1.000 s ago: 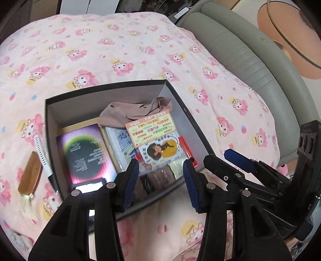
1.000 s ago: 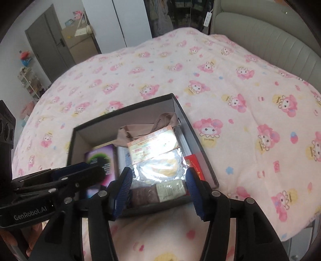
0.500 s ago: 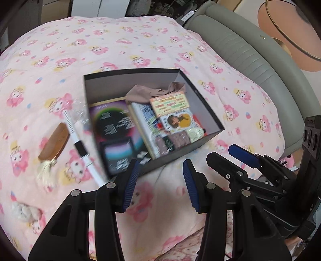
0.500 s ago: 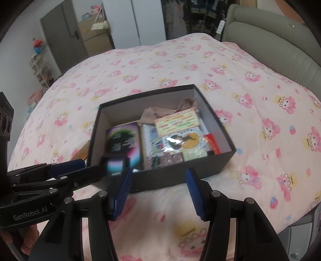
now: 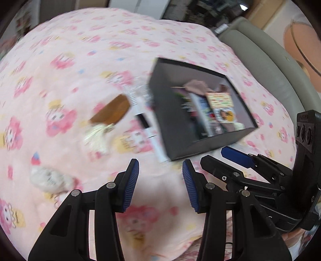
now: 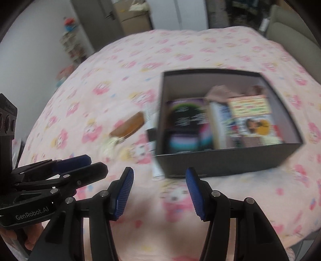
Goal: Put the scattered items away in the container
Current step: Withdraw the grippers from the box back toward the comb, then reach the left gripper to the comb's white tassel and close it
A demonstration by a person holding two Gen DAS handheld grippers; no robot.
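Observation:
A black open box [image 5: 174,128] [image 6: 220,160] sits on the pink bed, holding booklets, printed packets and a beige cloth. Left of it on the quilt lie a brown wooden comb with a pale tassel [image 5: 112,110] [image 6: 128,125], a long white comb-like stick [image 5: 144,120] against the box's side, and a small white fluffy item [image 5: 48,178]. My left gripper [image 5: 160,176] is open and empty, hovering over the quilt below the box's near corner. My right gripper [image 6: 159,184] is open and empty too, just in front of the box's near wall. Both views are motion-blurred.
The pink cartoon-print quilt [image 5: 60,70] covers the whole bed. A grey padded headboard [image 5: 270,60] runs along the right. A grey door, shelves and wardrobe [image 6: 112,18] stand beyond the bed. Each gripper shows beside the other, and a hand [image 6: 30,237] holds the left one.
Both grippers have swung left and pulled back from over the box, so the box now lies to the right and the comb, white stick and fluffy item have come into view. The jaws stayed as they were.

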